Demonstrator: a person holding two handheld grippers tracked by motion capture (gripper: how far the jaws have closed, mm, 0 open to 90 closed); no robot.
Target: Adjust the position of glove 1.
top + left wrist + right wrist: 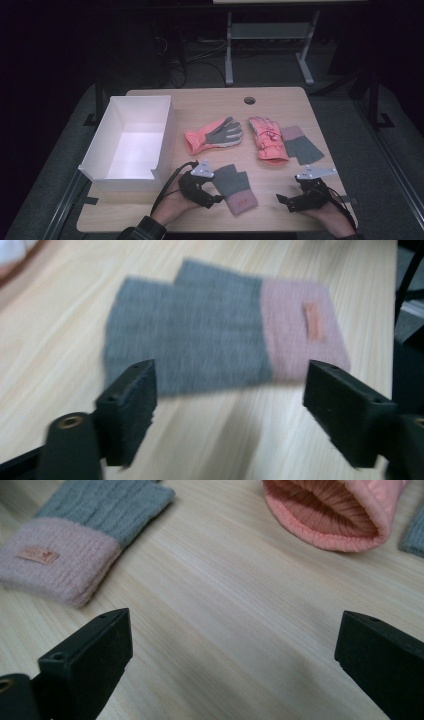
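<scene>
Both grippers are held released at the near table edge: left gripper (212, 194), right gripper (286, 201). Between them lies one grey-pink knit glove (235, 187), untouched. Its label (313, 322) is resolved in the gripper views. Four gloves and one white box (131, 145) are counted from above.

I see the box (131, 142) at the table's (200, 102) left, two gloves (214, 134) (268, 138) mid-table, a mitt (300, 145) right of them, another mitt (235, 187) near me between my grippers (214, 200) (283, 200).
</scene>
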